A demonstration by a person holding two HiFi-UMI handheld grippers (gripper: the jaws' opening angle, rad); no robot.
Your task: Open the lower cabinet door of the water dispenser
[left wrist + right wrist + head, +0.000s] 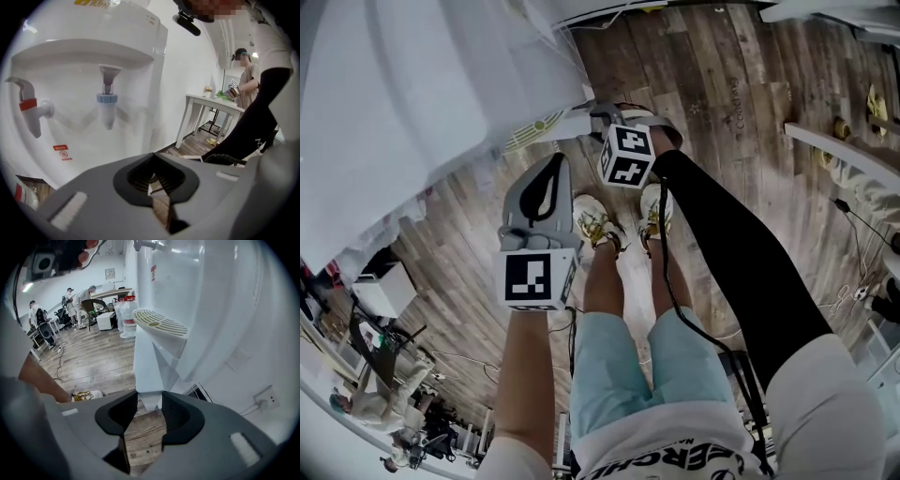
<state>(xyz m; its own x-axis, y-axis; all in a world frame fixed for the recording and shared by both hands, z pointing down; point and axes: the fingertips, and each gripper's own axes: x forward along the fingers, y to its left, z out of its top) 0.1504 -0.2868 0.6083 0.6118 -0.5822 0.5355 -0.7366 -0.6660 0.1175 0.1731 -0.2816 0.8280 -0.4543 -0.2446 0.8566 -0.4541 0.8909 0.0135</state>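
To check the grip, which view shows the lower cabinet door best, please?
Right gripper view: the lower cabinet door sits edge-on, clamped in the right gripper. Head view barely shows it; left gripper view shows only the taps.

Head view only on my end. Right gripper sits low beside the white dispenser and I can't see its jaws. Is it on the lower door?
Observer: Yes. In the right gripper view, the right gripper has the white edge of the cabinet door between its pads, and both pads look pressed on it.
Operator: Where on the door?
Observer: On the edge that runs down below the drip tray. The wood floor shows just past it.
Operator: Left gripper busy?
Observer: No. The left gripper is shut with nothing between its jaws.
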